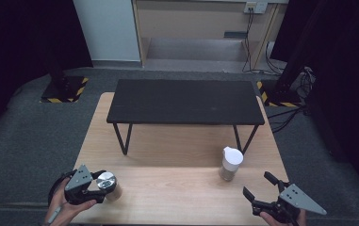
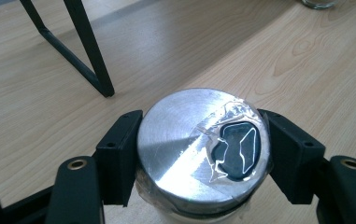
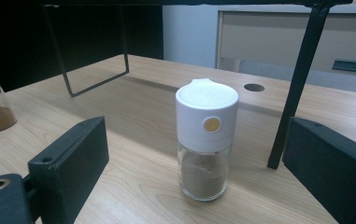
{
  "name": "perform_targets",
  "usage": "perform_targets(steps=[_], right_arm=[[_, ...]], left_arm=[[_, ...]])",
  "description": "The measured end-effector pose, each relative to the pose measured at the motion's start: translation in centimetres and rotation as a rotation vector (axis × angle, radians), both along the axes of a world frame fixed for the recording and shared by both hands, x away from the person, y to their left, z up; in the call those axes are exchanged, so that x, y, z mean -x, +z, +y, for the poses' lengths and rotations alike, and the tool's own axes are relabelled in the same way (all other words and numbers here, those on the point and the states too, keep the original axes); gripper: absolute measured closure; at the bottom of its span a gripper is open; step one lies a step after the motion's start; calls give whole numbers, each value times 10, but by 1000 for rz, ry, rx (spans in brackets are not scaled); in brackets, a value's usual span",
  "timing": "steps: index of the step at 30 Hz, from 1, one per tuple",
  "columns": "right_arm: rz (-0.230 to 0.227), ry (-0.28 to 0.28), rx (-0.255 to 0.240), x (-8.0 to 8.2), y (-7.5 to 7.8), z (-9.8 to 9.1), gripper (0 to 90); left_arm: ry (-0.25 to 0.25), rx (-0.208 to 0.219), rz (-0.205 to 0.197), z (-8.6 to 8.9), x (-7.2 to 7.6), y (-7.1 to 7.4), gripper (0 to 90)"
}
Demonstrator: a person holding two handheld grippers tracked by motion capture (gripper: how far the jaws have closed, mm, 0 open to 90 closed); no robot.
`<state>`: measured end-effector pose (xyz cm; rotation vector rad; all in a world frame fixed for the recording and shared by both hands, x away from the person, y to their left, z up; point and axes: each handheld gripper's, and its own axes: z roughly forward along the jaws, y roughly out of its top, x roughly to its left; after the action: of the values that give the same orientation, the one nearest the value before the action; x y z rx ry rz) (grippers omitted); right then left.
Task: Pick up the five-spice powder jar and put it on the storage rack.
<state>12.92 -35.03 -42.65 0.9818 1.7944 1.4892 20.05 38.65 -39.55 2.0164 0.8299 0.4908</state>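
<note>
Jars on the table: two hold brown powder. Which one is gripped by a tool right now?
The metal-lidded jar, clamped in the left tool. The white-capped jar stands free, ahead of the open right tool.

Pale wood-grain desk (image 1: pixel 177 193); matte black metal-legged shelf (image 1: pixel 185 101); white-capped glass shaker of brown powder (image 3: pixel 206 140), gold dot; silver brushed-metal-lidded glass jar (image 2: pixel 203 149); black grippers.

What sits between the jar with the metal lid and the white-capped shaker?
Nothing: in the high view, bare wooden tabletop runs from the metal-lidded jar, clamped in the left gripper, to the white-capped shaker.
</note>
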Motion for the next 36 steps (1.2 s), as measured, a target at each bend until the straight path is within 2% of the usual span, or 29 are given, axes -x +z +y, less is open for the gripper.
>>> perform_targets(steps=[4, 8, 13, 19, 26, 30, 36], right_arm=[[0, -1, -2, 0, 0, 0, 73], [-1, -1, -2, 0, 0, 0, 73], [-2, -1, -2, 0, 0, 0, 73], [-3, 2, -2, 0, 0, 0, 73], [-5, 5, -2, 1, 0, -1, 74], [-5, 7, -3, 0, 0, -1, 74], [-7, 9, -3, 1, 0, -1, 74]], left_arm=[[6, 4, -4, -1, 1, 0, 335], [4, 33, -3, 0, 1, 6, 335], [-3, 67, -17, 3, 0, 27, 335], [-27, 86, -48, 1, -4, 65, 334], [-64, 83, -86, -8, -15, 116, 334], [-73, 73, -107, -19, -24, 146, 334], [-81, 65, -108, -38, -43, 185, 335]])
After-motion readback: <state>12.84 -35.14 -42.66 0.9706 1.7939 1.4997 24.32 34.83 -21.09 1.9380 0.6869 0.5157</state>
